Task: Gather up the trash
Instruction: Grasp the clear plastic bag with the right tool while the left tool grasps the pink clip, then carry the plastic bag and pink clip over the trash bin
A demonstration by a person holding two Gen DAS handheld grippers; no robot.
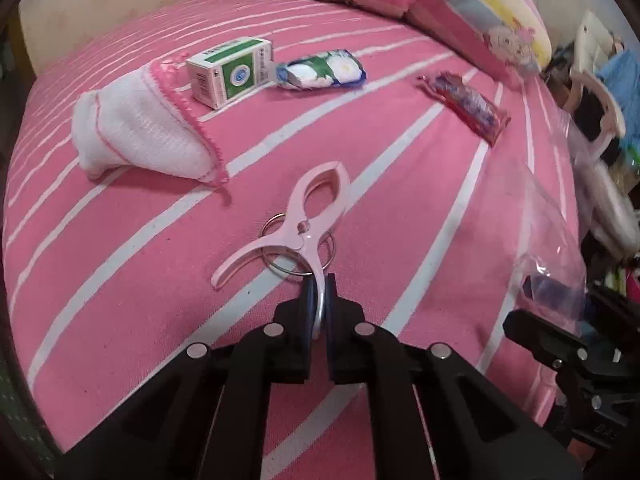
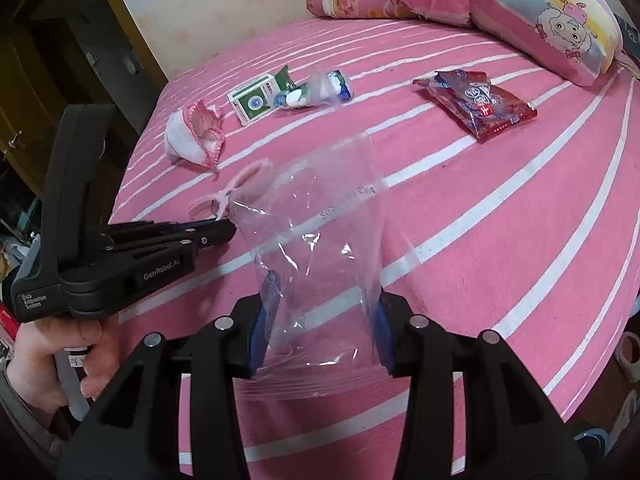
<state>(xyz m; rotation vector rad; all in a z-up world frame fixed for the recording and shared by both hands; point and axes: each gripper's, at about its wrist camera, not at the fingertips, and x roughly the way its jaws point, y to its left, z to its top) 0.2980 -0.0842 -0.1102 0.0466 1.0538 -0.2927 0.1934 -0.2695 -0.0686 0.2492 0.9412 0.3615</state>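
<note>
My left gripper is shut on one handle of a pale pink clothes clip with a metal ring, on the pink striped bed. The clip also shows in the right wrist view, beside the left gripper. My right gripper holds a clear plastic bag between its wide-set blue pads; the bag also shows in the left wrist view. Farther back lie a green-and-white box, a blue-and-white tissue pack and a red snack wrapper.
A white sock with pink trim lies at the left of the bed. Patterned pillows line the far edge. A dark cabinet stands at the left of the bed, and clutter at its right.
</note>
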